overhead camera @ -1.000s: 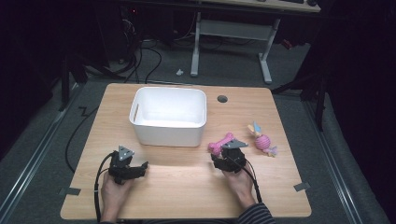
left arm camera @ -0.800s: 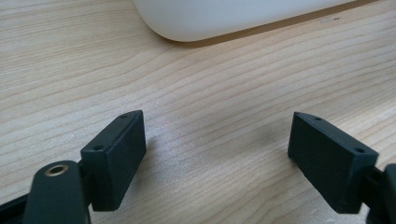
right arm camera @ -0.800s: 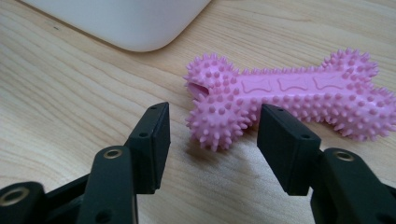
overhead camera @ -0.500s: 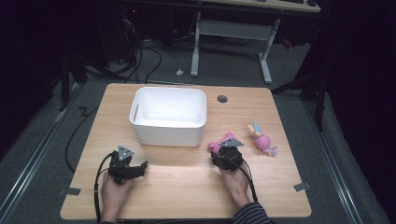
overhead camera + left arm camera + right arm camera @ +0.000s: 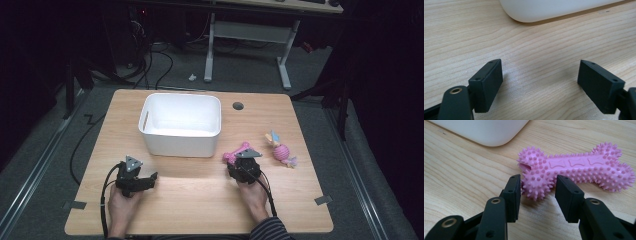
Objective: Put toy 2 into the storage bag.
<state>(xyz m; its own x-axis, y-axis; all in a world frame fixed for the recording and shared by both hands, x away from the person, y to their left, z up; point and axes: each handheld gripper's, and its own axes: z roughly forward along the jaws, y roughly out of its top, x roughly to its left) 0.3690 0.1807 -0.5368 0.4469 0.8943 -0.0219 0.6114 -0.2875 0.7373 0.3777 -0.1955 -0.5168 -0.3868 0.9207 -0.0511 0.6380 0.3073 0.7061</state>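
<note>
Closing in around the pink spiky bone toy (image 5: 574, 168), the right gripper's (image 5: 537, 192) jaws have just been narrowing, while both hands are sitting where they were a second ago and nothing else on the table (image 5: 200, 200) is changing place. In the right gripper view the two black pads are flanking the near knobbed end of the bone, the spikes brushing or nearly brushing them, so the grip looks about to bite rather than firmly made; I am judging the jaws as not yet pressing. That end is being taken probably because it is the nearest one, and its bulb gives the pads something to catch behind. The bone is lying flat on the table toward the right half, just beside the front right corner of the white bin (image 5: 181, 125), with a second small pink and blue toy (image 5: 281, 151) resting nearer the right edge. The left gripper (image 5: 540, 80) is waiting with its jaws spread wide over bare wood near the front left, holding nothing, presumably parked out of the way. The bin is standing upright near the middle toward the far edge, and its inside is looking empty, ready to receive the toys.
</note>
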